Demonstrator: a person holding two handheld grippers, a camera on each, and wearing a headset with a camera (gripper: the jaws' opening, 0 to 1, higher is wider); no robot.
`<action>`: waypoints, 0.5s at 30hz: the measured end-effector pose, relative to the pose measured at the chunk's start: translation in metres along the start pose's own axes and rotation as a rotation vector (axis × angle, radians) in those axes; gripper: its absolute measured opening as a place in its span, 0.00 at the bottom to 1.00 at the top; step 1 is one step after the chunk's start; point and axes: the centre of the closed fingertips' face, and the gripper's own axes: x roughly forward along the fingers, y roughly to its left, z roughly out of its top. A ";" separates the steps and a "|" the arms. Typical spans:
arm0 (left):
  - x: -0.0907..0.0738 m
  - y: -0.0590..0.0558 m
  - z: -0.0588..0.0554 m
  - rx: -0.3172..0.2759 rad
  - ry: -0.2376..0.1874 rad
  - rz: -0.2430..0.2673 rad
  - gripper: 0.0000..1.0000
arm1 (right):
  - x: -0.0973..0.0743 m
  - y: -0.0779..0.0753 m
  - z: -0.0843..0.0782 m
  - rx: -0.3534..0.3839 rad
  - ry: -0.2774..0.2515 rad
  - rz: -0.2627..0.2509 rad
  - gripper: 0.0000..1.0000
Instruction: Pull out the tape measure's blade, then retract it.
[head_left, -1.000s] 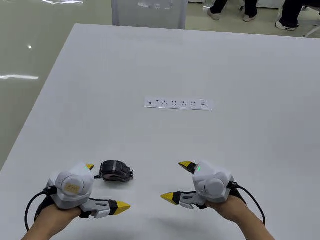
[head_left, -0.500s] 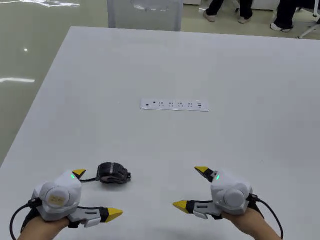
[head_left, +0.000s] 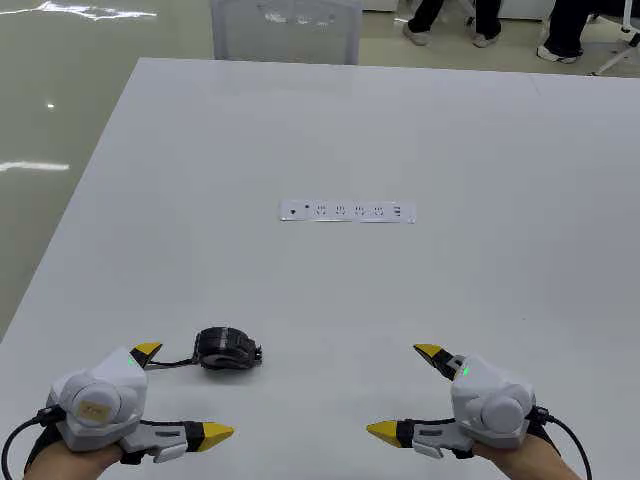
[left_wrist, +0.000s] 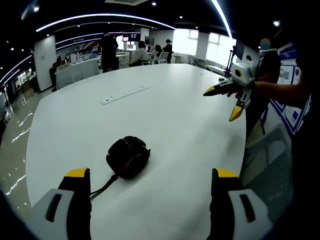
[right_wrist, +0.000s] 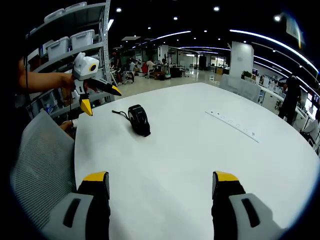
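a black tape measure (head_left: 228, 348) is seen lying on a white table (head_left: 350, 130) at about seven o'clock in the head view, with what may be a thin strap (head_left: 172, 363) trailed toward nine o'clock. the left gripper (head_left: 182, 391) is held near it at eight o'clock, jaws spread wide and empty. the right gripper (head_left: 404, 390) is held well apart at four o'clock, likewise spread and empty.
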 end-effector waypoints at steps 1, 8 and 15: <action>-0.001 0.000 0.000 0.001 -0.002 -0.001 0.99 | -0.001 0.000 0.000 0.001 -0.002 0.000 0.87; -0.005 -0.002 -0.005 0.014 -0.007 -0.005 0.99 | -0.009 -0.003 -0.002 0.018 -0.008 -0.020 0.88; -0.009 0.000 -0.010 0.007 -0.003 -0.001 0.99 | -0.013 -0.004 -0.006 0.022 -0.005 -0.027 0.88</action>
